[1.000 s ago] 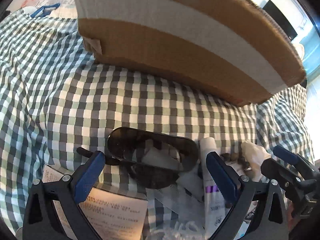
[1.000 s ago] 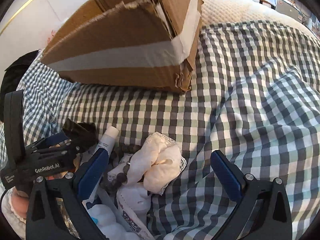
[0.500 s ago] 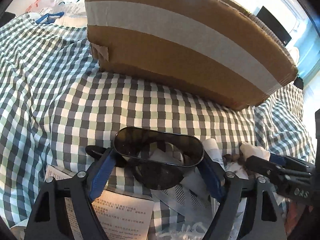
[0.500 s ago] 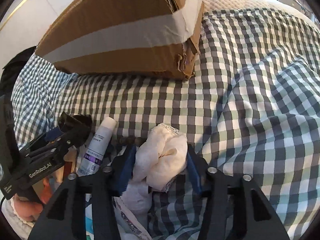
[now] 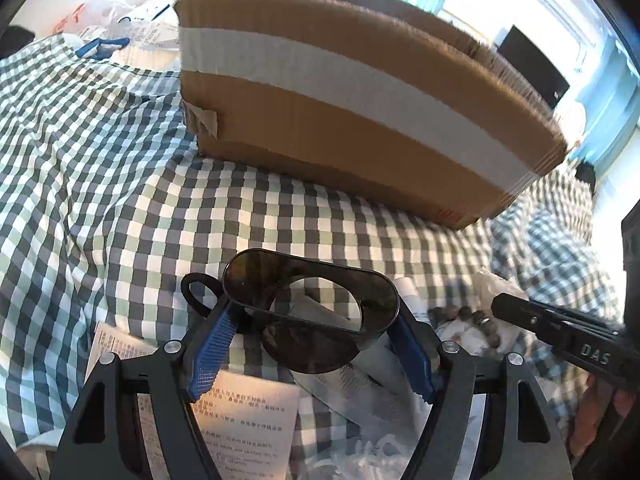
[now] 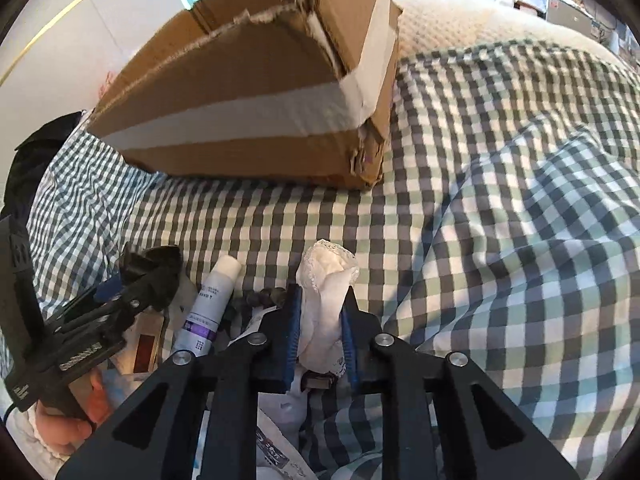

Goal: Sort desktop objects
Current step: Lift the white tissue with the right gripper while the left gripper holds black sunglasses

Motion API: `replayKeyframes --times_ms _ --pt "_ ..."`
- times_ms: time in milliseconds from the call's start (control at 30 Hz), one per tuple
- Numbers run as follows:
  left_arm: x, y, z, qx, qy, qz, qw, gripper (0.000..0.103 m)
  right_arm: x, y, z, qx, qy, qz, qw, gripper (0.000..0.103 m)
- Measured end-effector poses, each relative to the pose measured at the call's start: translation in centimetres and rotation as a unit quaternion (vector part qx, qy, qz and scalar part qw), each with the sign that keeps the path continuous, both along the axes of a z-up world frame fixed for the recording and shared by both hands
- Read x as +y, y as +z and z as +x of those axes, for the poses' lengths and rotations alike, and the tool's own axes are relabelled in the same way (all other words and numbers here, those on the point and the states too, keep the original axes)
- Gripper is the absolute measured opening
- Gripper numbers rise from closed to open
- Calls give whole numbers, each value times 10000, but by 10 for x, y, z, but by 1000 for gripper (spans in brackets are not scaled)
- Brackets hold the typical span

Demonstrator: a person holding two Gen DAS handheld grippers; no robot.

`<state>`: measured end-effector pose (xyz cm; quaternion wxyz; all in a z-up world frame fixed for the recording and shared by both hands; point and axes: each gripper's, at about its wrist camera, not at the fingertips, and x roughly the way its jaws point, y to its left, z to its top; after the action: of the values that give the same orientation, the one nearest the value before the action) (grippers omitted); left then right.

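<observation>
My left gripper (image 5: 310, 332) is shut on dark sunglasses (image 5: 312, 300) and holds them just above the checked cloth (image 5: 120, 184). My right gripper (image 6: 320, 312) is shut on a bunched white cloth (image 6: 326, 292). The left gripper shows at the left of the right wrist view (image 6: 140, 280), and the right gripper shows at the right of the left wrist view (image 5: 560, 328). An open cardboard box (image 5: 352, 108) with white tape stands behind; it also shows in the right wrist view (image 6: 260, 100). A white and purple tube (image 6: 210, 300) lies between the grippers, next to dark beads (image 5: 464, 316).
A printed paper leaflet (image 5: 240, 412) and clear plastic packets (image 5: 352, 392) lie under the left gripper. Bags and papers (image 5: 112, 20) sit at the far left behind the box. The checked cloth is rumpled into folds at the right (image 6: 520, 220).
Both grippers have closed: the left on the sunglasses, the right on the white cloth. The sunglasses have lifted and tilted up a little.
</observation>
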<state>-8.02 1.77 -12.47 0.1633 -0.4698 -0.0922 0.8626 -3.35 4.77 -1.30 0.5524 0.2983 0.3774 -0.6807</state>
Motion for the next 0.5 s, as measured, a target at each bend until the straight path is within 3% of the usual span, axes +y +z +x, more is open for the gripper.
replayKeyframes --times_ms 100,500 --pt "-3 6 7 89 54 207 9997 76 5 6 0 53 -30 -115 9999 17" --pt "-12 30 23 503 149 176 9985 76 34 42 10 378 -31 -698 9968 17"
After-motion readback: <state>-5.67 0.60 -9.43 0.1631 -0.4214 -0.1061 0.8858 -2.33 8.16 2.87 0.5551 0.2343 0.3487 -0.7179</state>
